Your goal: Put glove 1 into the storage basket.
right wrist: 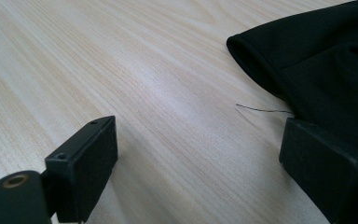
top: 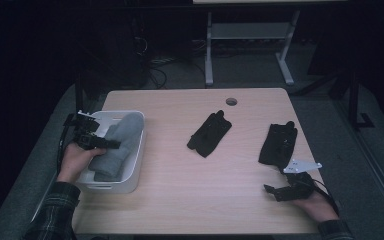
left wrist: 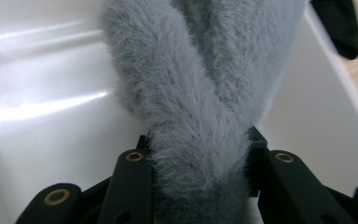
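Gripping the grey fuzzy sock (top: 117, 145), your left tongs (top: 111, 144) are clenched on it over the white bin (top: 136, 160), which sits at the table's (top: 180, 195) left edge with its near corner close to the front edge. In the left gripper view the sock (left wrist: 200, 107) fills the gap between both jaws and trails away into the bin (left wrist: 42, 84), whose smooth white wall runs along either side; a black item (left wrist: 340, 25) shows past the bin's rim on the wood. Your left hand (top: 77, 159) comes in over the bin's outer side, sleeve low at the front left corner.

Your right tongs (top: 272, 190) are released, jaws well apart, low over bare wood near the front right corner of the table. In the right gripper view the tongs (right wrist: 200, 163) stand either side of empty wood grain, and the hem of a black glove (right wrist: 326, 74) lies just beyond the right-hand jaw, with a loose thread (right wrist: 261, 110) reaching out from it. From above, that glove (top: 278, 144) lies close to the right edge, just ahead of your right hand (top: 316, 204).

A second black glove (top: 210, 133) lies mid-table, well apart from both the bin and the first glove. Open wood runs between bin and middle glove, and across the whole front strip between your hands.
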